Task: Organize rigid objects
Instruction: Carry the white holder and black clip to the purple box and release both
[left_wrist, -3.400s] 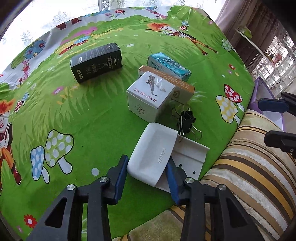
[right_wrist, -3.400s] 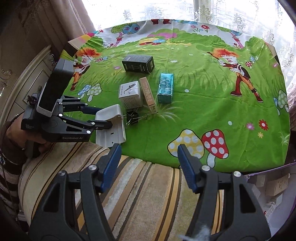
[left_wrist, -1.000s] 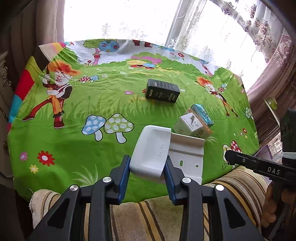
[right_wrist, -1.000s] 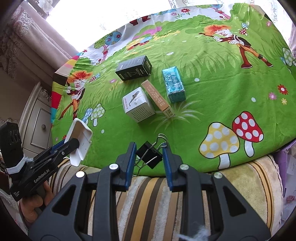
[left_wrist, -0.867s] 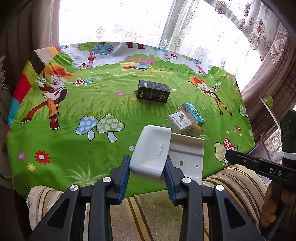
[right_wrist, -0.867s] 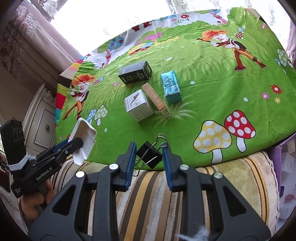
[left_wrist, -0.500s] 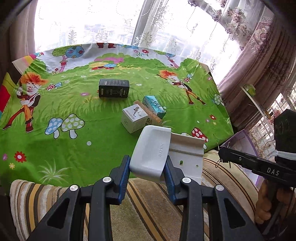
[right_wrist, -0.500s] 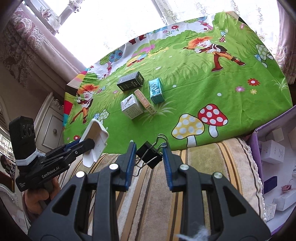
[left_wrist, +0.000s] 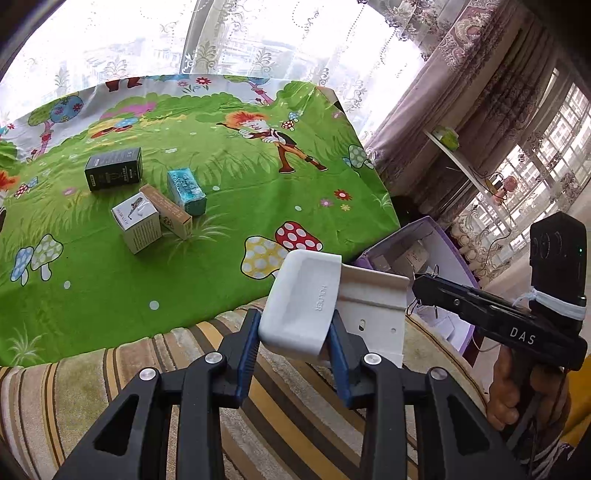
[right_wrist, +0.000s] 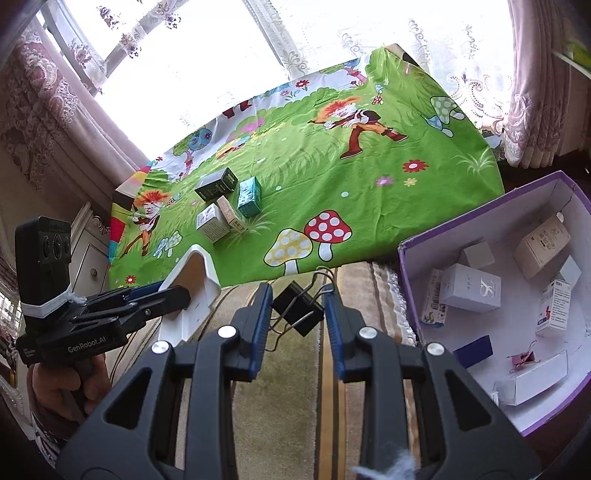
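Purple box (right_wrist: 491, 218) newly in view beside cartoon cloth (right_wrist: 332, 184), left gripper (left_wrist: 293, 341) still pinching white holder (left_wrist: 299, 299), right gripper (right_wrist: 297, 314) binder clip (right_wrist: 299, 308).

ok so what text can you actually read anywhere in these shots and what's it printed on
"HOLDER": on the white holder clamped in the left gripper.
"DAS": on the side of the right gripper.
"GenRobot.AI": on the left gripper's body, in the right wrist view.
Print on the table boxes and the purple box's cartons: too small to read.
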